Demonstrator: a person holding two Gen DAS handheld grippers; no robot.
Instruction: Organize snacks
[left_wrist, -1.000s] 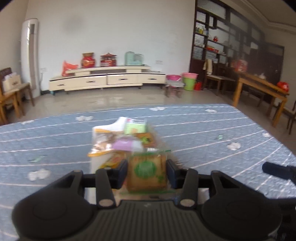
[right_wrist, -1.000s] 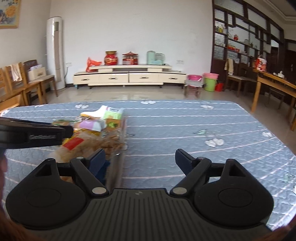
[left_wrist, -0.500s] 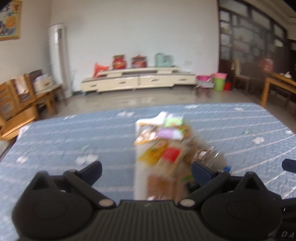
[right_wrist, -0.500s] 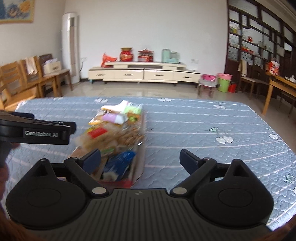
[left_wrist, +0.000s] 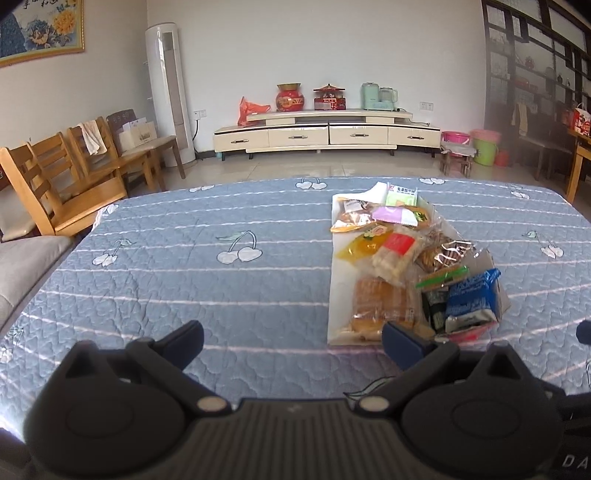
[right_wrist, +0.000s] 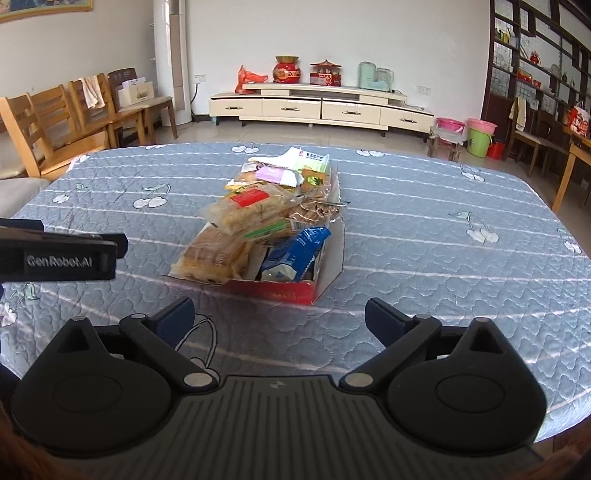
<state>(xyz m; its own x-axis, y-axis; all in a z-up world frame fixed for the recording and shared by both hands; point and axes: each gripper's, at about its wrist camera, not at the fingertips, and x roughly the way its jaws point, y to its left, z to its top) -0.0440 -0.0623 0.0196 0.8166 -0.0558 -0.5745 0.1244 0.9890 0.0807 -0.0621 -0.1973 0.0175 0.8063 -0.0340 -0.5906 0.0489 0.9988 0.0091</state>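
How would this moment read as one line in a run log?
left claw: open, empty | right claw: open, empty | red cardboard box: heaped with snack packets, on blue quilted cloth

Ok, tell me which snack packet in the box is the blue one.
The blue packet stands at the box's near end, right of the bread pack. It is the only blue wrapper; the rest are clear, yellow, pink or green.

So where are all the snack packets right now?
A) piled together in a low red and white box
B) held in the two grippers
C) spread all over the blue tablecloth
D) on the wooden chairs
A: the snack packets sit heaped in the low red and white box on the blue tablecloth, and both the left gripper and the right gripper are open with nothing between their fingers.
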